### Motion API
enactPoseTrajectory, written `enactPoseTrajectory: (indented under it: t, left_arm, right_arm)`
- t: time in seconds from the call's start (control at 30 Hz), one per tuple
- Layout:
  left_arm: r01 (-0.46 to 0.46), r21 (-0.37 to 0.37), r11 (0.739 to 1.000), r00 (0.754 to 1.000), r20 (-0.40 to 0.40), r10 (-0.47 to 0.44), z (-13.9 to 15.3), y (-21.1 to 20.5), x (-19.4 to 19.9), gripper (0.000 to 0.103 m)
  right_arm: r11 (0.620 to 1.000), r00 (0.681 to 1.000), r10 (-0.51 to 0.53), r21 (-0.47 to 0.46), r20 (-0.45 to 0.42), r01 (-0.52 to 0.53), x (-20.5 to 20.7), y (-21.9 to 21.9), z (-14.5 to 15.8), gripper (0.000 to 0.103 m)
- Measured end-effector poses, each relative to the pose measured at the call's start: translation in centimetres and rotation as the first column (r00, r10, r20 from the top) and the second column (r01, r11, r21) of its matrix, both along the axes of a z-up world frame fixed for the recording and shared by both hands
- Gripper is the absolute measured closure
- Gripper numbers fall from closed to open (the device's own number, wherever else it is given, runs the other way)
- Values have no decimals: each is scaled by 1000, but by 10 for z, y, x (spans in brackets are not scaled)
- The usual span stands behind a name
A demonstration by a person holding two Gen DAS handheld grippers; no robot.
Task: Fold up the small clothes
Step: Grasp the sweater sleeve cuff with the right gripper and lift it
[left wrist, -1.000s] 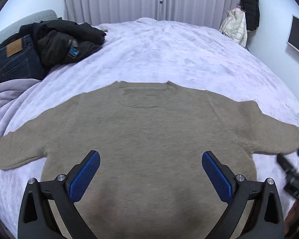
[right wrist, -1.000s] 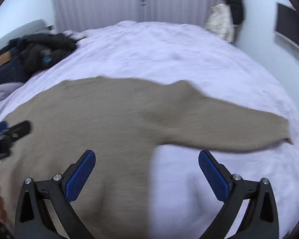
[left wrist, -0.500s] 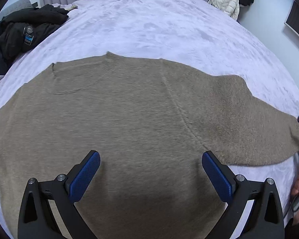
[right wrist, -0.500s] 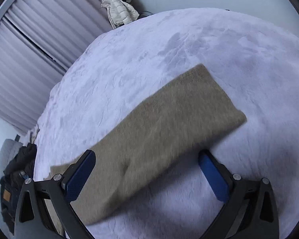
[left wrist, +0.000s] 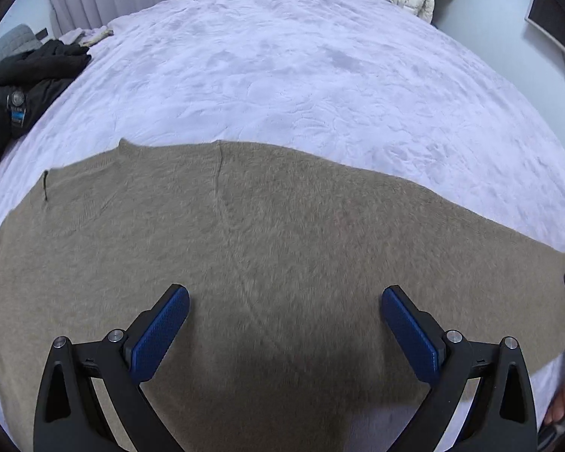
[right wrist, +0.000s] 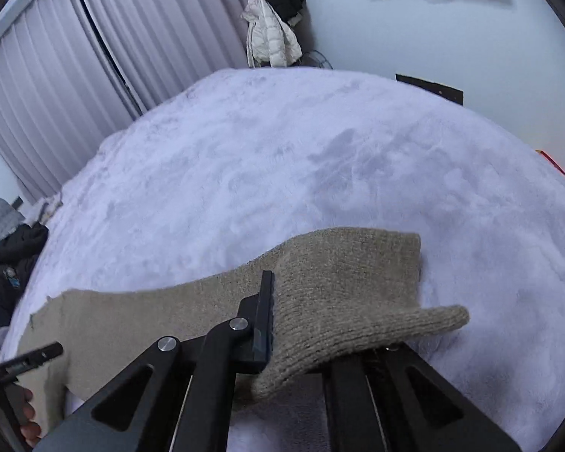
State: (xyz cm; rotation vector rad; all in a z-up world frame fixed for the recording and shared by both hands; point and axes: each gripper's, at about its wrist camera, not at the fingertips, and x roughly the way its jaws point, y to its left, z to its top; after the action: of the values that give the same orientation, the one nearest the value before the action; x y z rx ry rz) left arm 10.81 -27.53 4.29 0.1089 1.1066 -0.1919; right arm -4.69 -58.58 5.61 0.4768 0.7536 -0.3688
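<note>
Right tool (right wrist: 273, 324) now clamped on sweater (left wrist: 282, 245) cuff; left tool (left wrist: 284, 324) spread.

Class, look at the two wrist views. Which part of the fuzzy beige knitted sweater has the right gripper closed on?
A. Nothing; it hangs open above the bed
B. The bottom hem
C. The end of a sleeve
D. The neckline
C: in the right wrist view the right gripper pinches the cuff end of the fuzzy beige knitted sweater, its knit bunched over the fingers.
</note>
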Motion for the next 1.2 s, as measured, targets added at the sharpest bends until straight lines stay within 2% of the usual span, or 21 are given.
enactPoseTrajectory:
  t: [0.07, 0.2, 0.23, 0.3, 0.4, 0.6, 0.7, 0.77, 0.83, 0.87, 0.97, 1.0, 1.03, 1.1, 1.17, 1.2]
  left_arm:
    - [-3, 20, 1000, 1000, 7, 2, -4, -5, 8, 1]
    - [-70, 74, 995, 994, 94, 63, 5, -7, 35, 1]
    - [-86, 91, 992, 993, 90, 78, 4, -6, 43, 1]
    - [-97, 120, 988, 995, 9, 97, -11, -2, 56, 0]
    - [-113, 61, 992, 994, -8, 113, -19, 14, 35, 0]
    - [-74, -11, 997, 997, 26, 74, -16, 32, -49, 0]
    - [-71, -24, 997, 997, 41, 72, -6, 36, -41, 0]
    - [-149, -43, 988, 987, 54, 152, -2, 48, -23, 0]
    - [-193, -51, 980, 981, -14, 193, -15, 55, -9, 0]
    - [-179, -23, 984, 982, -68, 177, -28, 50, -2, 0]
    - [-84, 106, 991, 995, 54, 79, -25, 24, -17, 0]
    - [-49, 109, 993, 997, 57, 43, -22, 18, -20, 0]
    - [-17, 78, 997, 999, 50, 14, -18, 15, -22, 0]
    - [-2, 41, 999, 1000, 19, 1, -20, 13, -20, 0]
    - [16, 84, 996, 1000, 3, -16, -29, 8, -19, 0]
    - [31, 82, 996, 999, 5, -32, -25, 8, -20, 0]
  right_arm:
    - [1000, 1000, -2, 9, 4, 2, -4, -2, -12, 98]
    - [1000, 1000, -1, 4, 25, 1, -7, -1, -18, 98]
    - [1000, 1000, 1, 4, 24, -1, -6, -1, -19, 98]
    - [1000, 1000, 1, 8, 23, -1, -6, -2, -20, 98]
    - [1000, 1000, 1, 0, 22, -1, -3, -2, -18, 98]
    - [1000, 1000, 2, -1, 12, -2, -2, 0, -18, 96]
    - [1000, 1000, 4, -20, -7, -4, -1, 3, -18, 96]
    - [999, 1000, 11, -32, -27, -12, 3, 4, -17, 96]
    - [999, 999, 8, -46, -49, -10, 5, 6, -11, 96]
    - [998, 999, 6, -59, -51, -9, 4, 7, -6, 96]
    - [992, 999, -10, -129, -52, 4, -3, 15, 15, 96]
    - [988, 998, -28, -155, -52, 19, -6, 18, 23, 96]
    - [983, 998, -36, -180, -50, 27, -9, 23, 31, 96]
    - [963, 998, -41, -269, -53, 25, -13, 42, 48, 96]
    - [935, 998, -34, -353, -51, 14, -12, 64, 67, 97]
    - [928, 999, -25, -373, -40, 9, -12, 74, 79, 97]
